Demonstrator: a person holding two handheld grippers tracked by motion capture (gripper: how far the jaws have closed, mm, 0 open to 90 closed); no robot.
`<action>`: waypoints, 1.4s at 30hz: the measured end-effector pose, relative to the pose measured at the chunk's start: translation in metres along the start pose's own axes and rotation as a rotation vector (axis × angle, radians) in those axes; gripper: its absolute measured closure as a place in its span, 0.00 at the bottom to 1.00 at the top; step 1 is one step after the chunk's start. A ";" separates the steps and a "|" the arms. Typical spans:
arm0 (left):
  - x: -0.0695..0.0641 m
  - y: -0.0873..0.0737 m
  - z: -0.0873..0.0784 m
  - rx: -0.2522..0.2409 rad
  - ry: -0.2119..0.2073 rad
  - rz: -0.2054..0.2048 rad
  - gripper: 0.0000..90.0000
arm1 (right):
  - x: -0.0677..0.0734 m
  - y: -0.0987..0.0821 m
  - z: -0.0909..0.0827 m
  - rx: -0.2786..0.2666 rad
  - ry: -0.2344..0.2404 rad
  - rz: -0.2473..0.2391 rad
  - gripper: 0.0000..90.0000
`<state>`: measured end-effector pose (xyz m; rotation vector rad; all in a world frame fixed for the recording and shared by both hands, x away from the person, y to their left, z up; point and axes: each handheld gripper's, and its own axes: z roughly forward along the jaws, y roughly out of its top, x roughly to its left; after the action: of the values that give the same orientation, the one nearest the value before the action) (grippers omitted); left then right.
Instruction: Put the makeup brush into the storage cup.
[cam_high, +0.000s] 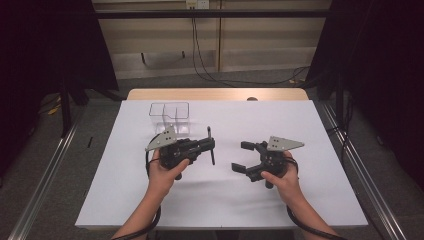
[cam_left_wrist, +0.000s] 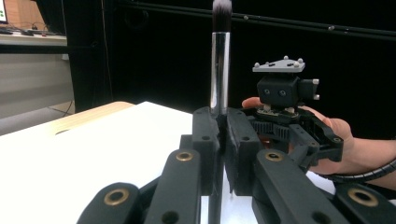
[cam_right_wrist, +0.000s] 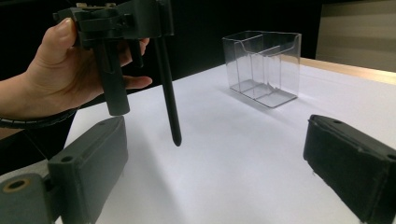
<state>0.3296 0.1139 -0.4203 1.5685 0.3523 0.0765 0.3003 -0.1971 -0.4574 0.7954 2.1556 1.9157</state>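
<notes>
My left gripper (cam_high: 210, 145) is shut on a makeup brush (cam_high: 212, 157) with a black handle and a silver ferrule. In the left gripper view the brush (cam_left_wrist: 220, 70) stands up from between the closed jaws, bristles at the top. My right gripper (cam_high: 243, 156) stands open to the right of it, low over the white table, with nothing between its fingers. Seen from the right gripper (cam_right_wrist: 219, 158), the brush handle (cam_right_wrist: 167, 93) hangs point down just above the table. A clear plastic container (cam_high: 170, 112) with compartments stands at the back left.
The white table top (cam_high: 300, 200) has bare room around both hands. The clear container (cam_right_wrist: 261, 65) stands empty beyond the brush. Metal rails run along the floor at both sides, and dark curtains hang at left and right.
</notes>
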 end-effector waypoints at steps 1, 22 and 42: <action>0.000 0.000 0.000 0.001 -0.001 -0.001 0.93 | -0.001 0.000 -0.001 0.003 -0.005 -0.004 0.06; 0.002 -0.001 -0.002 0.007 0.016 -0.008 0.93 | -0.009 -0.001 -0.029 0.014 -0.059 -0.038 0.02; 0.006 0.001 -0.007 0.009 0.036 -0.008 0.93 | -0.012 -0.002 -0.045 0.019 -0.087 -0.057 0.02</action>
<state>0.3333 0.1218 -0.4203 1.5757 0.3875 0.0973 0.2899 -0.2421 -0.4545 0.7960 2.1250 1.8018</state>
